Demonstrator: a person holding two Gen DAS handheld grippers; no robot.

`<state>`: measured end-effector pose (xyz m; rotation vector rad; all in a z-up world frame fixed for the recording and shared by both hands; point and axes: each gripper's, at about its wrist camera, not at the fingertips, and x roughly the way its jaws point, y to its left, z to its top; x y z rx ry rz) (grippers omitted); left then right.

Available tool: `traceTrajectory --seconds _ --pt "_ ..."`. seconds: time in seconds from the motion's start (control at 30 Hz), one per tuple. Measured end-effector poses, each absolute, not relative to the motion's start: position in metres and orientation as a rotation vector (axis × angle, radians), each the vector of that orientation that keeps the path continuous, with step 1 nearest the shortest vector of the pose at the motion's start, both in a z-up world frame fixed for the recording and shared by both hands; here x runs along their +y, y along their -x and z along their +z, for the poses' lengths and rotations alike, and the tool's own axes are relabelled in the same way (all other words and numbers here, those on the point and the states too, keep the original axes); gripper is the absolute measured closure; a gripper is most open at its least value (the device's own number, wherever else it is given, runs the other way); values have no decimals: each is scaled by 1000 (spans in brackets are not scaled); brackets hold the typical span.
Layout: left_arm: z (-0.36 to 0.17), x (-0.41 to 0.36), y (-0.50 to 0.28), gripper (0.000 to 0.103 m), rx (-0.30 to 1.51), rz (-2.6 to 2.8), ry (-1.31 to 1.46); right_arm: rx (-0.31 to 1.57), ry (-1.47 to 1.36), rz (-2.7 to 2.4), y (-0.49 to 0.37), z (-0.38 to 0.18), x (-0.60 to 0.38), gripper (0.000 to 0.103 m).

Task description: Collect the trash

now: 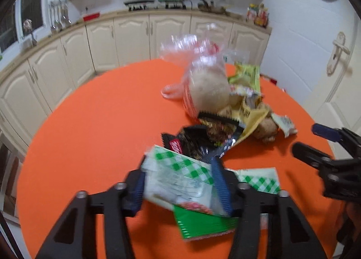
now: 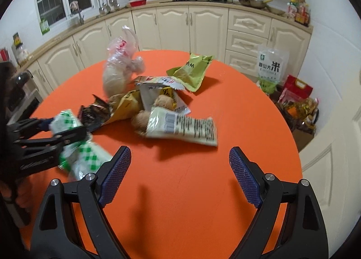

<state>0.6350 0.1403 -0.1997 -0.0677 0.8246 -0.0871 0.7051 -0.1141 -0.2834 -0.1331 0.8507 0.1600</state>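
Tilting down toward the round orange table (image 2: 180, 191), we clamp a crinkled white wrapper with green checks (image 1: 180, 180) between the left gripper (image 1: 180, 182) pads, just above the tabletop. Our right gripper (image 2: 180, 177) angles down too, jaws spread wide and empty, near the barcode-printed cream wrapper (image 2: 182, 127).

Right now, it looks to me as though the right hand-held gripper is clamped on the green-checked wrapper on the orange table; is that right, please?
Not quite: the left hand-held gripper is clamped on the green-checked wrapper, as the left wrist view shows. The right hand-held gripper is open and empty over the orange table.
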Motion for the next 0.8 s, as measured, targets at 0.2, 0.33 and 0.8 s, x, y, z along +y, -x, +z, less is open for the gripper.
traceTrajectory --seconds 0.2,0.33,0.8 --pt "-194 154 -628 84 811 -149 102 871 244 154 -729 -296 -102 12" --pt "-198 156 -622 84 814 -165 100 876 247 225 -736 -298 -99 12" --pt "-202 144 -579 33 831 -115 -20 893 134 338 -709 -297 -123 91"
